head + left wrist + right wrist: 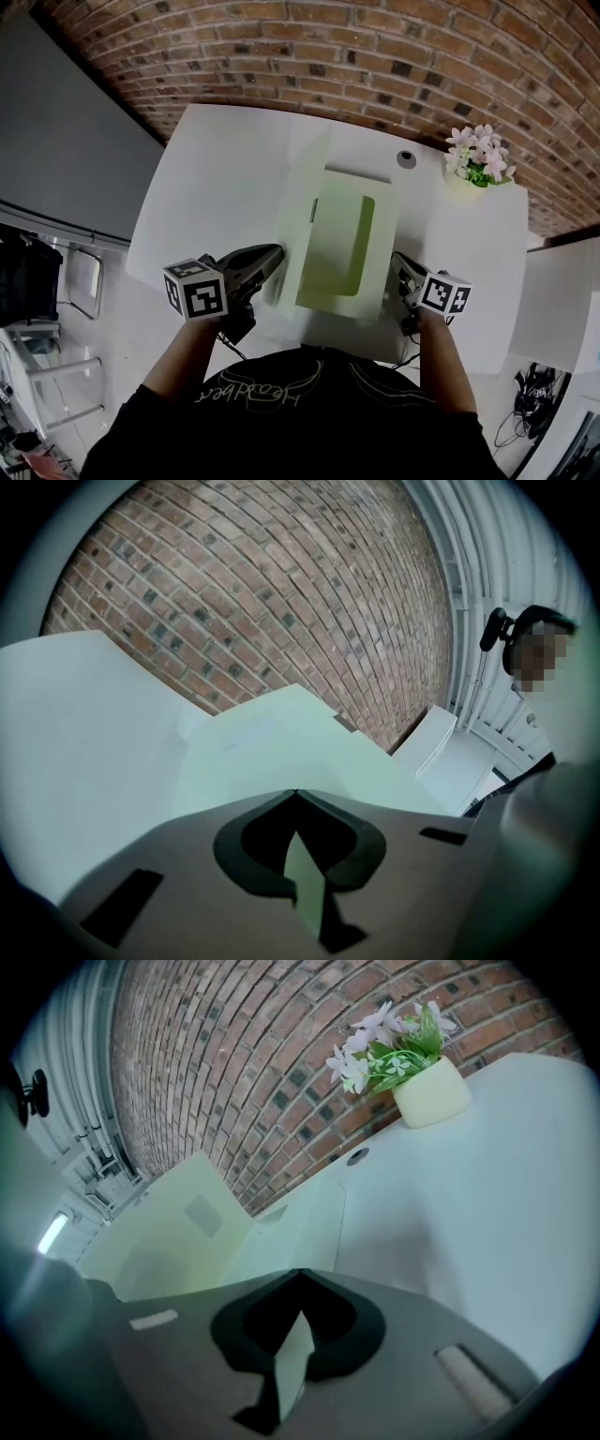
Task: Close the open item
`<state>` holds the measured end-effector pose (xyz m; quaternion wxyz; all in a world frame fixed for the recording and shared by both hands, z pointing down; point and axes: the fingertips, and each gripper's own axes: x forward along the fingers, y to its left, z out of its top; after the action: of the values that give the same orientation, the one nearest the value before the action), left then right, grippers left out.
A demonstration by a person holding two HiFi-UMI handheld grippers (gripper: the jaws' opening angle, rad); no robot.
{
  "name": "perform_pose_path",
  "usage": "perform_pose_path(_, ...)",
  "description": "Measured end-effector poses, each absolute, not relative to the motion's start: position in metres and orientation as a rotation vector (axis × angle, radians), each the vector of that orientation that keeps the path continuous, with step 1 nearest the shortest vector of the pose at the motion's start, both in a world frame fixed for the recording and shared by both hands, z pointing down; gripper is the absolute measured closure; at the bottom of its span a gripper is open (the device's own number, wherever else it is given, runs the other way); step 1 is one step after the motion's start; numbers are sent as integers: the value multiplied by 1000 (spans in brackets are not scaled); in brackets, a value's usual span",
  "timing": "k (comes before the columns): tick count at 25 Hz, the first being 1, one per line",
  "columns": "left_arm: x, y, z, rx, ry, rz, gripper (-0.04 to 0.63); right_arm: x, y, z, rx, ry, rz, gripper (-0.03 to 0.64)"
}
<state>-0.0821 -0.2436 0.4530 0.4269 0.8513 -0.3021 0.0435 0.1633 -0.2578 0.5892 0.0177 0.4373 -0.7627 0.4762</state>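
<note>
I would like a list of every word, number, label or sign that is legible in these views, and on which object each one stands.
No text can be read with certainty.
The black shirt: pale cursive print, upside down, too distorted to read.
The marker cube on the left gripper and the one on the right gripper: black-and-white square patterns, no letters.
The pale green cardboard box: a grey patch on its raised lid, nothing legible.

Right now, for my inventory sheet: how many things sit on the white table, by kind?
cardboard box: 1
potted flowers: 1
Total: 2
</note>
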Motion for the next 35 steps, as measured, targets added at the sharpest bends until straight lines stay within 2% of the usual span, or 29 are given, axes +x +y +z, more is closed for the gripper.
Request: perform_pose_path(35,-32,-234,490,2148,-706,337,594,148,-254,584,1301,-2418,1453,614)
